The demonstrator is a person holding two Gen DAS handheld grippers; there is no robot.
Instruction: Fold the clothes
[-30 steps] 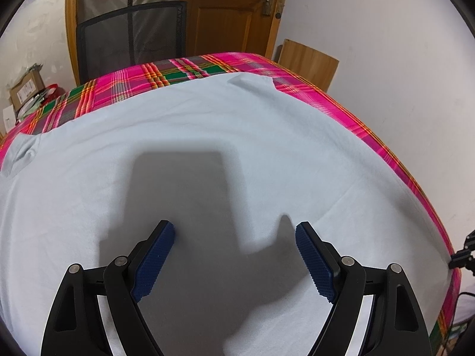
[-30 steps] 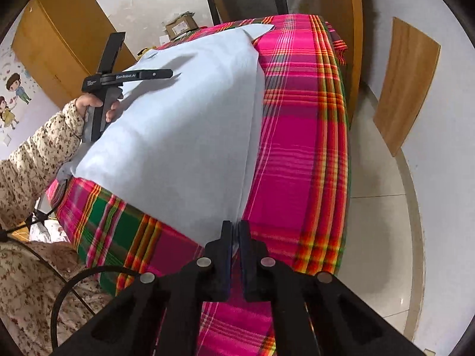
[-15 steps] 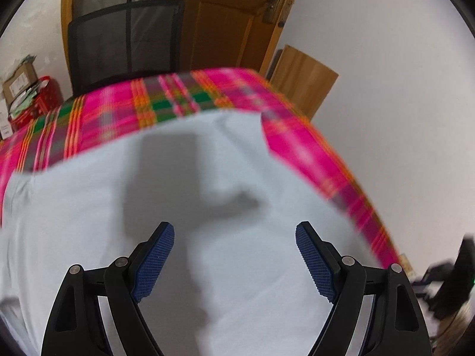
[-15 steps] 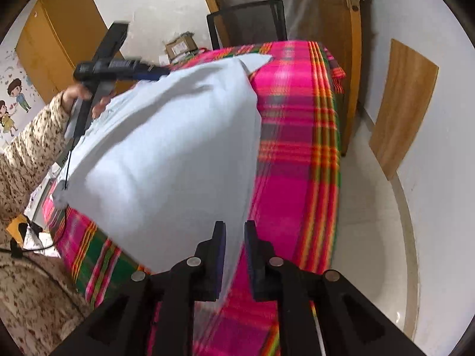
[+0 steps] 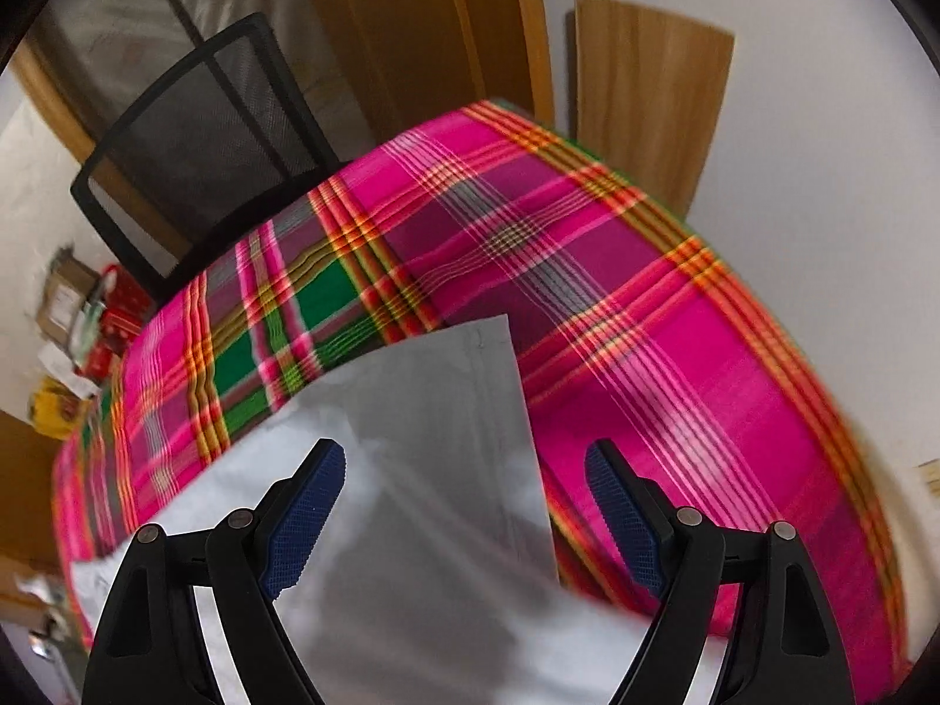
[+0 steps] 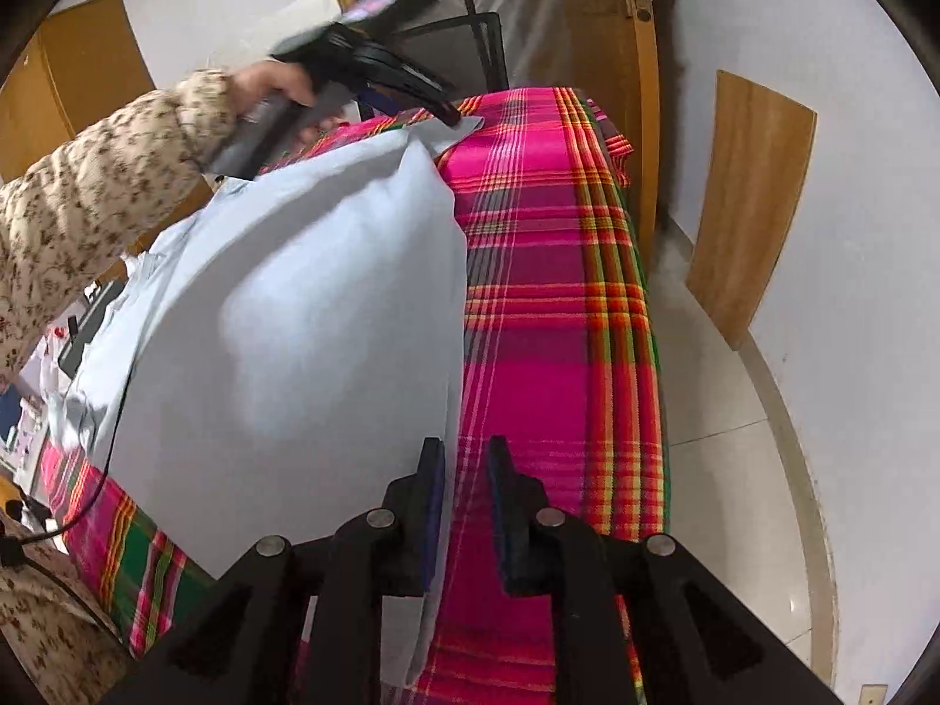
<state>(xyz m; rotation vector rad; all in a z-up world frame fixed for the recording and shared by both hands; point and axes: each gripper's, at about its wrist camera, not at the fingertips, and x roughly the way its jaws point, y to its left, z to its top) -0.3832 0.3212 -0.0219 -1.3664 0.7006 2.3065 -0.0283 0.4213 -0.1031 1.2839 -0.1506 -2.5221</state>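
Observation:
A pale blue garment [image 6: 305, 317] lies spread on the table under a pink plaid cloth [image 6: 552, 294]. In the right wrist view my right gripper [image 6: 464, 482] sits at the garment's near right edge. Its jaws are opening, and the hem hangs loose in the gap beside the left pad. My left gripper [image 5: 464, 487] is open above the garment's far corner [image 5: 458, 388], with nothing gripped. The right wrist view also shows the left gripper [image 6: 376, 64], held by a hand in a floral sleeve [image 6: 100, 188], reaching to that far corner.
A black mesh chair [image 5: 200, 135] stands at the table's far end before a wooden door [image 5: 423, 29]. A wooden board [image 6: 752, 205] leans on the white wall to the right, over tiled floor [image 6: 722, 411]. Boxes and clutter [image 5: 76, 317] lie on the floor at the left.
The left gripper has swept across the garment to its far corner, still open. The right gripper's jaws, shut on the hem before, have parted a little.

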